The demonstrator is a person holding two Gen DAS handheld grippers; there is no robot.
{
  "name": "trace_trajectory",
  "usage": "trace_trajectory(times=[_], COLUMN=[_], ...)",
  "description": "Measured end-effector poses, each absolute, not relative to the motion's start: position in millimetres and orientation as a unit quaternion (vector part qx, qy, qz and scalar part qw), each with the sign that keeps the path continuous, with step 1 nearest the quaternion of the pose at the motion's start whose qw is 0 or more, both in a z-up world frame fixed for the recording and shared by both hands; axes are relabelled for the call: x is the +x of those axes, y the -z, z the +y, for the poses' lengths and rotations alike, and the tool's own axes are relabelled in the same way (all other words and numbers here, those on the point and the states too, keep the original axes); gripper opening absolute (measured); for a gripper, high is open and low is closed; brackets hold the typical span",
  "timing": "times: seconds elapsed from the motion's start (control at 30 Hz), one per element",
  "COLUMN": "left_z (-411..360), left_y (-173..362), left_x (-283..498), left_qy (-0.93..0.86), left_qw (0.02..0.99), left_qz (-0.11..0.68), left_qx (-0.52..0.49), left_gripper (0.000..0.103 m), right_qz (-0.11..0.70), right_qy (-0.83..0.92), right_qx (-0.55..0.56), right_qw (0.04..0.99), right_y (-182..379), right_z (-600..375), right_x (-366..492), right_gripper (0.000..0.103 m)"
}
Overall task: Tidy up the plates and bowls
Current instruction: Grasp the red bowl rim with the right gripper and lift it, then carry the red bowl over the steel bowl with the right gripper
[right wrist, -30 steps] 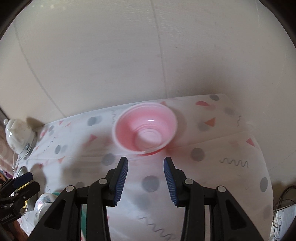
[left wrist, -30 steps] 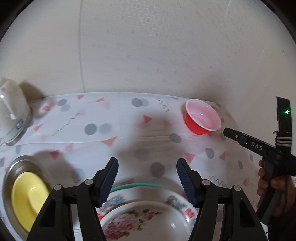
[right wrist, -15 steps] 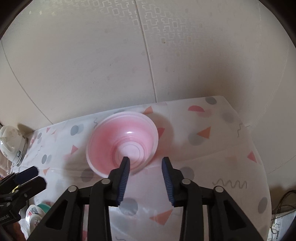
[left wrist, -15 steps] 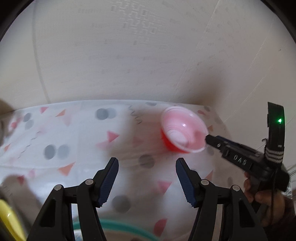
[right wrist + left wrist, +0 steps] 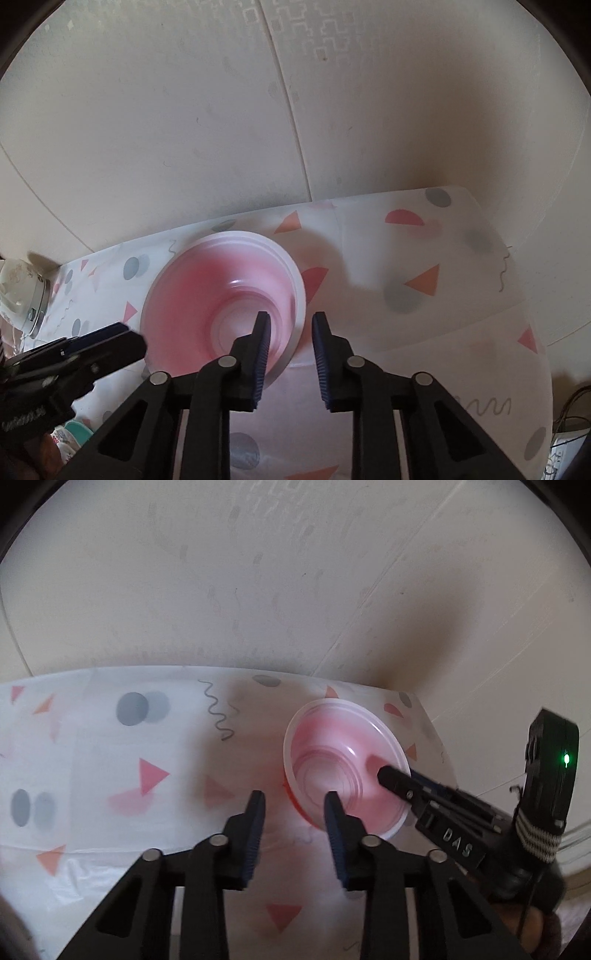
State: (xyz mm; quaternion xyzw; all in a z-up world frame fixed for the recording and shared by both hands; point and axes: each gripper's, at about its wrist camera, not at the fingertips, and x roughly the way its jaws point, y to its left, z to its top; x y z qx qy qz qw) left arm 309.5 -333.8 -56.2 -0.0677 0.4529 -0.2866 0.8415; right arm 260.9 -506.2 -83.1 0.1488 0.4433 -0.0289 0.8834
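A red bowl (image 5: pixel 343 768) with a pale pink inside stands near the far right corner of the patterned tablecloth (image 5: pixel 110 775). My left gripper (image 5: pixel 293 805) straddles its left rim, one finger outside and one over the inside. Its jaws are closing, with a clear gap still around the rim. My right gripper (image 5: pixel 290 321) straddles the right rim of the bowl (image 5: pixel 221 295), with its left finger inside. Those jaws are closing too, and a thin sliver still shows by the outer pad. Each view shows the other gripper: the right gripper (image 5: pixel 399 779) and the left gripper (image 5: pixel 110 343).
The wall rises just behind the bowl. A white appliance (image 5: pixel 18 291) stands at the far left of the table, and a floral plate with a teal rim (image 5: pixel 70 439) lies below the left gripper. Cables (image 5: pixel 569 424) hang off the table's right edge. A hand (image 5: pixel 532 923) holds the right gripper.
Both grippers moved in on the red bowl, one from each side, and their jaws narrowed around its rim. The yellow plate and floral plate left the left wrist view.
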Motion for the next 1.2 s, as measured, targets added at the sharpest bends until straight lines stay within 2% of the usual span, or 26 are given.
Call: trace_trajectory(times=[0.13,0.5,1.2], left_z=[-339.5,-325.2,-234.8], left_y=[63.3,60.6,47.6], left_x=[314.3,293.6,216.0], left_qy=[0.303,0.290,0.201], left_qw=[0.828,0.840,0.888], left_qz=[0.464,0.453,0.402], left_qx=[-0.086,-0.074,-0.096], left_gripper=[0.021,0.021,0.022], right_qz=[0.448,0.449,0.443], right_qy=[0.023,-0.009,-0.123], right_qx=[0.146,0.147,0.094], right_qw=[0.882,0.881,0.883], right_y=[91.4,91.3,66.6], right_z=[-506.1,-493.0,-396.1], right_x=[262.8,258.2,231.5], right_gripper=[0.015,0.015,0.015])
